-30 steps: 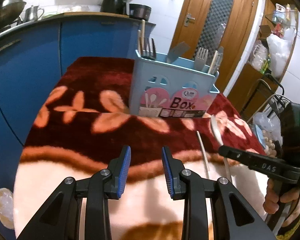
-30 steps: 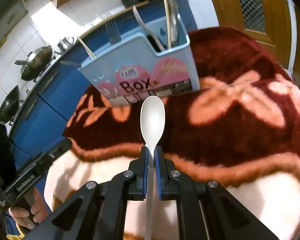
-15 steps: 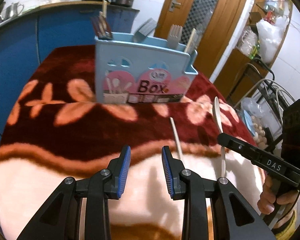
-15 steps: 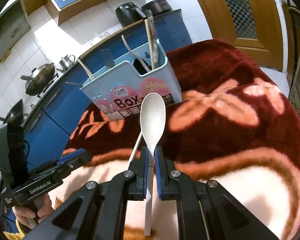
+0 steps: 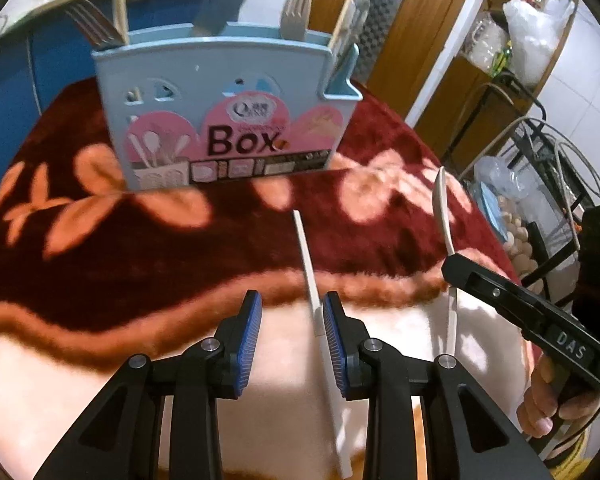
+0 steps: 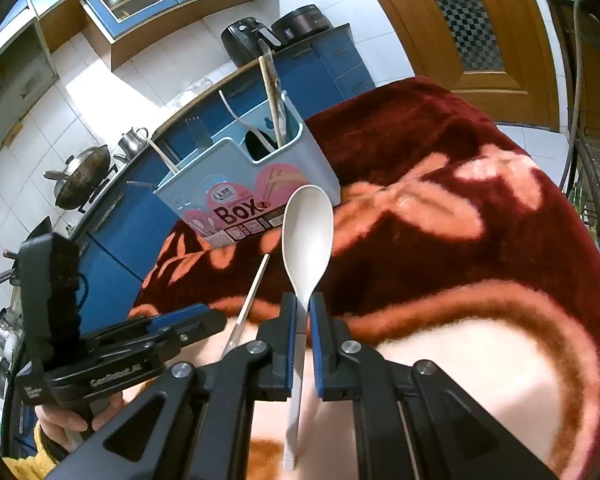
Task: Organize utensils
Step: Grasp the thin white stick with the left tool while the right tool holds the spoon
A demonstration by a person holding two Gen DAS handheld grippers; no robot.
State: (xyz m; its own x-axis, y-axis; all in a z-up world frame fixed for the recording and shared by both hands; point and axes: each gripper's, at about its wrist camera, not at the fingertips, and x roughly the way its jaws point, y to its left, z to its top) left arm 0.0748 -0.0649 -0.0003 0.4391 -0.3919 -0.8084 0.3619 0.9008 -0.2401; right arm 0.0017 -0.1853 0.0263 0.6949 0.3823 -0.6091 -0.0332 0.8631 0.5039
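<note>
- Left tool (image 5: pixel 291 329), from the left wrist view: blue pads parted, gripping nothing, hovering over the pale part of the blanket (image 5: pixel 80 248) on the desk.
- White chopstick (image 5: pixel 314 292) lying on the blanket nearer than the utensil box (image 5: pixel 228 120), its near half running just inside the tool's right pad (image 5: pixel 334 340); touching or not, cannot tell.
- Utensil box standing upright at the far side of the blanket, light blue with a pink "Box" label, forks (image 5: pixel 298 12) and other handles sticking up from it.
- Right of the box and nearer: right tool (image 5: pixel 451 264), edge-on, clamped on a white spoon (image 5: pixel 440 208) raised off the blanket.

- Right tool (image 6: pixel 302 340), from the right wrist view: pads closed on the handle of the white spoon (image 6: pixel 307 240), bowl pointing forward toward the utensil box (image 6: pixel 252 184).
- Spoon held in the air, short of the box and apart from it.
- Chopstick (image 6: pixel 248 300) on the blanket (image 6: pixel 440 240) between the box and the left tool (image 6: pixel 196 320), just left of the spoon.
- Behind the box: blue kitchen cabinets (image 6: pixel 112 240) with a wok (image 6: pixel 80 172) on top.
</note>
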